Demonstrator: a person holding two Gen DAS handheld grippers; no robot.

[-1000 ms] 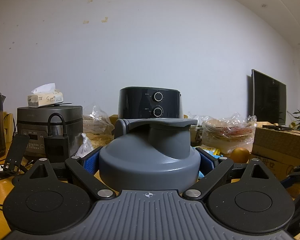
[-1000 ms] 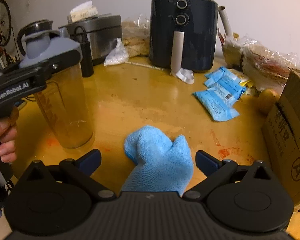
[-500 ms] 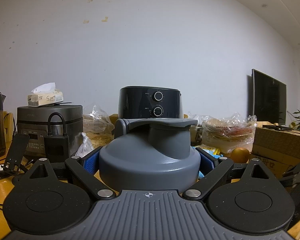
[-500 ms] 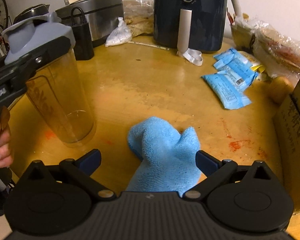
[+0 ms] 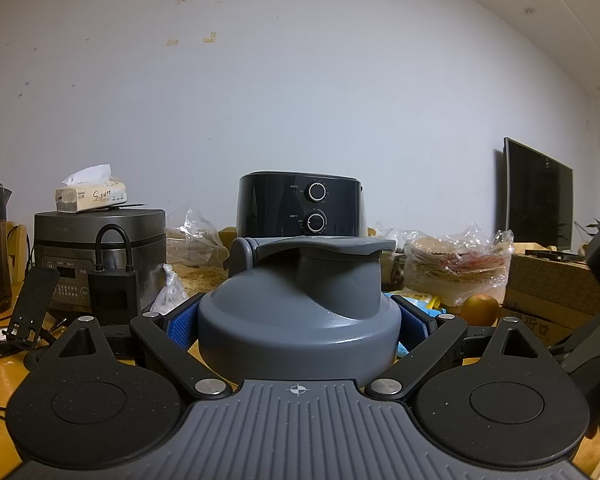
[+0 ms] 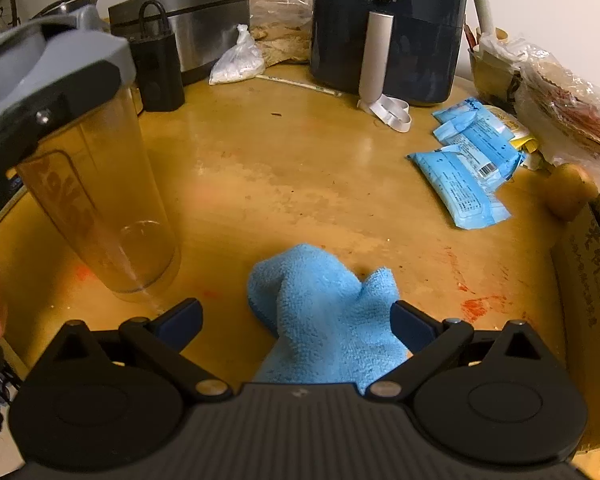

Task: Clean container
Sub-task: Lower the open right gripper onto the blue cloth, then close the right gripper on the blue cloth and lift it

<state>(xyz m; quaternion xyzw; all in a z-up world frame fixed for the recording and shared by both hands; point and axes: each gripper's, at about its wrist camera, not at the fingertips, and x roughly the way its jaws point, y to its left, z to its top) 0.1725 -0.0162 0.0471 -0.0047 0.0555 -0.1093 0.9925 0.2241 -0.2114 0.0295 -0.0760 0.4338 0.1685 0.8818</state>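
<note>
Grey-lidded container (image 6: 84, 168), one; cloth (image 6: 324, 312), one.

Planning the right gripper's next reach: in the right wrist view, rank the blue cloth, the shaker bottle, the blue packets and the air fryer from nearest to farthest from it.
1. blue cloth, between the open right gripper's fingers.
2. shaker bottle, left, held by the left gripper.
3. blue packets, right.
4. air fryer, at the back.

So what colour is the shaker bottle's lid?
Grey lid, clearest in the left wrist view.
</note>
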